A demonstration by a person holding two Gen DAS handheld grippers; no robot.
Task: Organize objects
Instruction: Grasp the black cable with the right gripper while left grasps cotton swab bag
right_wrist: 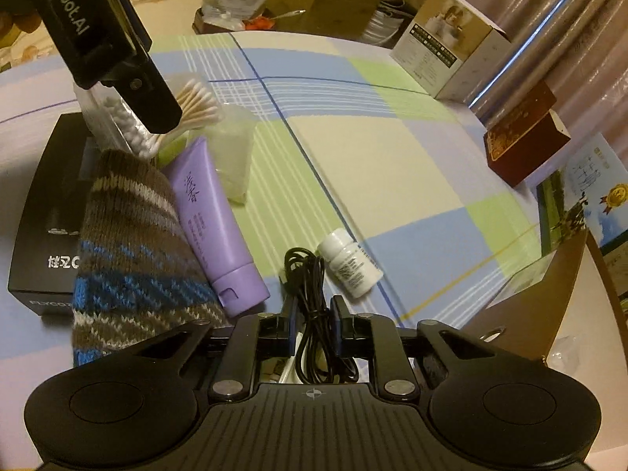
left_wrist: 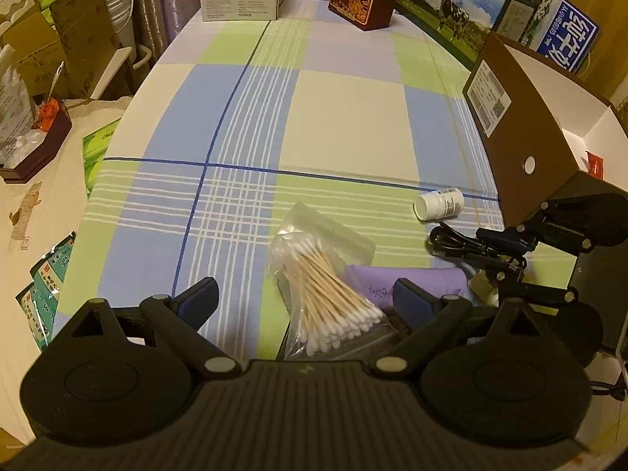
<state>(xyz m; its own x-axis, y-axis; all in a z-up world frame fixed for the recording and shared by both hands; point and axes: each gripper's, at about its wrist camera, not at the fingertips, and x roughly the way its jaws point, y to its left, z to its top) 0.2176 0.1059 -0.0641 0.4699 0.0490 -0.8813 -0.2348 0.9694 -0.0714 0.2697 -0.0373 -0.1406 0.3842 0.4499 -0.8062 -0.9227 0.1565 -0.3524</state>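
- Black coiled cable [right_wrist: 310, 294], thin, bundled in loops: right gripper [right_wrist: 314, 327] clamped on it, low over the checked bench cloth [right_wrist: 373, 149].
- White pill bottle [right_wrist: 351, 269] on its side, just beside the cable.
- Purple tube [right_wrist: 214, 219] lies next to a striped knit piece [right_wrist: 129, 243], which overlaps a black box [right_wrist: 43, 212].
- Left gripper [left_wrist: 304, 298] spread apart, over a clear bag of cotton swabs [left_wrist: 325, 298].
- Open brown carton [left_wrist: 522, 125] at the bench's right edge; white inside, contents mostly hidden.
- Printed boxes [left_wrist: 463, 11] stand along the far edge.
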